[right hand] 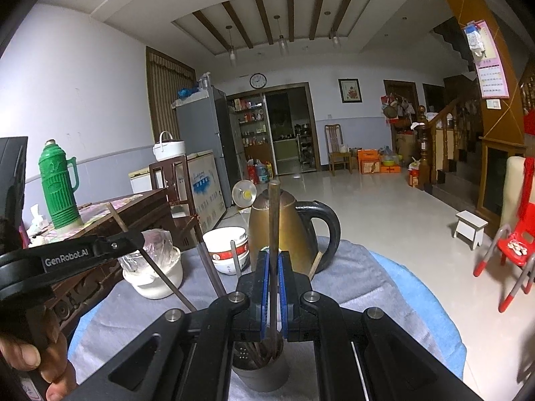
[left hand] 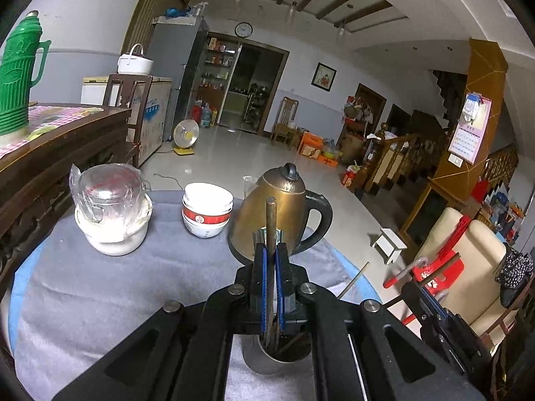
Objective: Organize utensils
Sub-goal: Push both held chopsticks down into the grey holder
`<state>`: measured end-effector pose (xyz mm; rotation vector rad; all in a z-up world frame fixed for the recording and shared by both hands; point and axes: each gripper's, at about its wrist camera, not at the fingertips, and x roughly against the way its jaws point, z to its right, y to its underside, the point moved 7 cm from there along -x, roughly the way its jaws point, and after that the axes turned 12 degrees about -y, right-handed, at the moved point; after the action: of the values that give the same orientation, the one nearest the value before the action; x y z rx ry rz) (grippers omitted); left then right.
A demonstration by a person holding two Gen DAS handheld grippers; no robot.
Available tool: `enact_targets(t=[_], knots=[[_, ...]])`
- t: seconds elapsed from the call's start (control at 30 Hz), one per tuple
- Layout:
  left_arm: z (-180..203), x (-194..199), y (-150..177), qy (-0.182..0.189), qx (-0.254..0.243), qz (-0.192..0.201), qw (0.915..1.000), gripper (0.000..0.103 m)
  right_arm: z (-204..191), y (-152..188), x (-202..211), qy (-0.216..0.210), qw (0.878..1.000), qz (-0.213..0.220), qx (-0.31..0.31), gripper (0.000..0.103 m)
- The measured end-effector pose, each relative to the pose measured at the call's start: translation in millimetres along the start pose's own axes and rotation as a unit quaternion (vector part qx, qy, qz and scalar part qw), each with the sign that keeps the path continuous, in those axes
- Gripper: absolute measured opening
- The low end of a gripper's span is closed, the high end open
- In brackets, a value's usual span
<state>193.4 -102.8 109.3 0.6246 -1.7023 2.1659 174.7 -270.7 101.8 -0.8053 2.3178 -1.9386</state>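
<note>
At bottom centre of both wrist frames, left gripper (left hand: 271,250) and right gripper (right hand: 275,257) each clench an upright chopstick (left hand: 270,224) (right hand: 274,220), long axis vertical, tips entering the metal holder (right hand: 260,374) directly below the fingers.

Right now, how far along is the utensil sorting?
Done: several chopsticks already stand in the metal holder. In hand: left claw and right claw are each shut on a chopstick, its lower end over or in the holder. Left: release both. No other loose utensils are visible on the grey cloth.
</note>
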Motion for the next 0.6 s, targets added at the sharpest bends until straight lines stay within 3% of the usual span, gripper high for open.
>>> enact_targets(t=[0.6], knots=[[0.2,-12.2,10.2,-0.007,-0.011,-0.021,0.9997,0.005,2.0,9.6,-10.6,0.001,1.0,-0.021,-0.004,0.006]])
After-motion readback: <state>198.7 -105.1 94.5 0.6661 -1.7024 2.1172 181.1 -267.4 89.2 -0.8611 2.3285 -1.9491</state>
